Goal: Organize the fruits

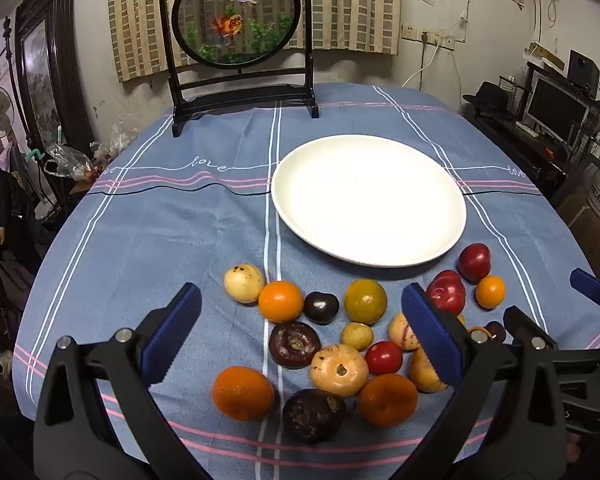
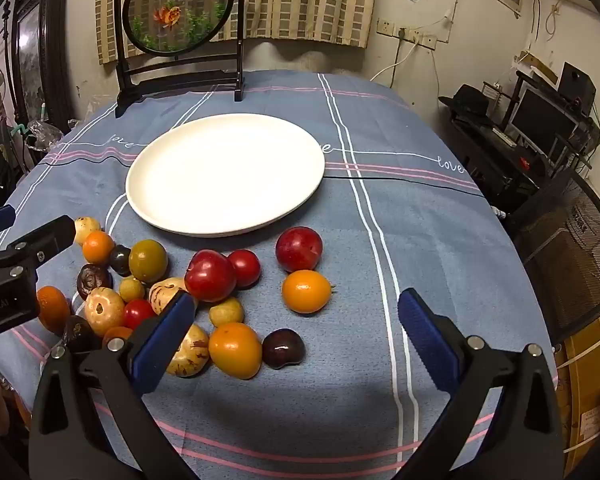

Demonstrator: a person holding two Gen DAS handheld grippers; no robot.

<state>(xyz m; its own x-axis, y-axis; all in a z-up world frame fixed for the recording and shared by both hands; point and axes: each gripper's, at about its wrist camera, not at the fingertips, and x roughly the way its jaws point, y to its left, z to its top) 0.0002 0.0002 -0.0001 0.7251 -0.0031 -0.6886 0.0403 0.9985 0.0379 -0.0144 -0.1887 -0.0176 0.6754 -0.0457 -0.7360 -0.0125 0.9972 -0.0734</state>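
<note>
Both grippers hang over the near edge of the table with nothing in them: the left gripper (image 1: 300,334) has its blue pads spread wide above the thick of the fruit pile, and the right gripper (image 2: 296,340) is just as wide apart, hovering over the pile's right-hand fringe. Between the left one's pads lie a dark purple fruit (image 1: 294,344) with its stem end up, a pale tan fruit (image 1: 339,369), a small red one (image 1: 383,357) and an orange (image 1: 243,393) nearer its left pad. Under the right one sit an orange (image 2: 235,350) touching a dark plum (image 2: 283,348), with a big red plum (image 2: 210,275) and another red plum (image 2: 299,249) further out. Beyond them all stands the white plate (image 1: 440,248), bare, so I judge the sorting has not begun. These look like light, round, smooth-skinned things that would roll or squirt out of a hard pinch; the plums and the small red fruit seem soft enough to bruise, the oranges firmer. I would take each across its widest middle, pads on opposite sides, closing gently. The outliers standing apart look easiest; those packed and touching may nudge their neighbours. The blue striped cloth (image 2: 380,340) should slow any runaway.
</note>
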